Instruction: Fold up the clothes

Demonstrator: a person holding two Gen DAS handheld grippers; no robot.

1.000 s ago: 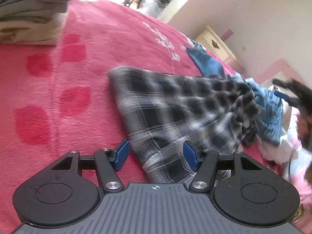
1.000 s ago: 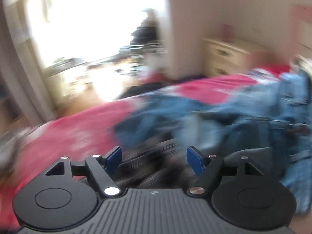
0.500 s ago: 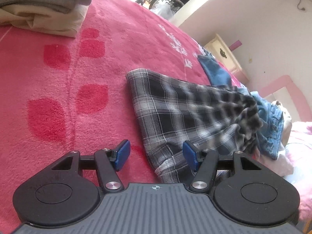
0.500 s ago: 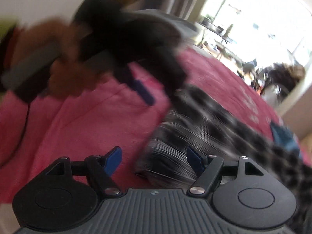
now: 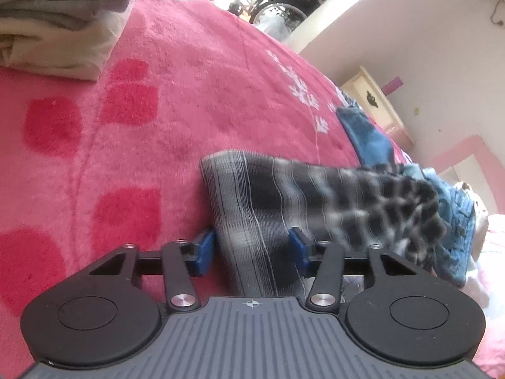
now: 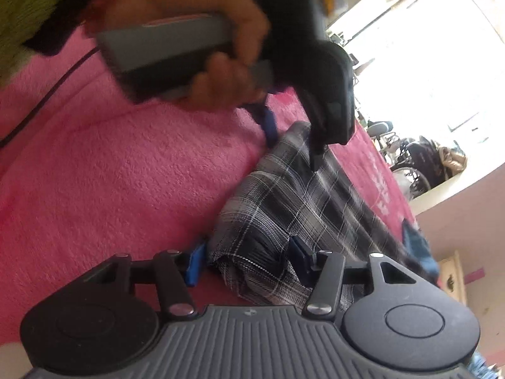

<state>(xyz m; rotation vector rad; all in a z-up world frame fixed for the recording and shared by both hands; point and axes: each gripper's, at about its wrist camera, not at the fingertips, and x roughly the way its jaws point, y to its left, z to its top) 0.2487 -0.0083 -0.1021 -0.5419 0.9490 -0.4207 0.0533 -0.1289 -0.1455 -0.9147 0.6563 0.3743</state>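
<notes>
Your two grippers are both closing on one plaid shirt (image 5: 284,208) lying on the pink blanket (image 5: 142,158). Its near edge sits between your left gripper's (image 5: 251,249) narrowing fingers; a bunched fold sits between your right gripper's (image 6: 244,260). Beyond the left fingers lie blue jeans (image 5: 454,230); far left, one stack of folded clothes (image 5: 60,15).

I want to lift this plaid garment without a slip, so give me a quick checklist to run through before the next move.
1. Left tool has plaid garment between its closing jaws: ok.
2. Right tool has the bunched edge between its closing jaws: ok.
3. Both pinches firm: cannot tell; jaws not yet shut.
4. Far end free of the blue denim clothes: not ok; they lie against each other.
5. Folded stack well away: ok.
</notes>
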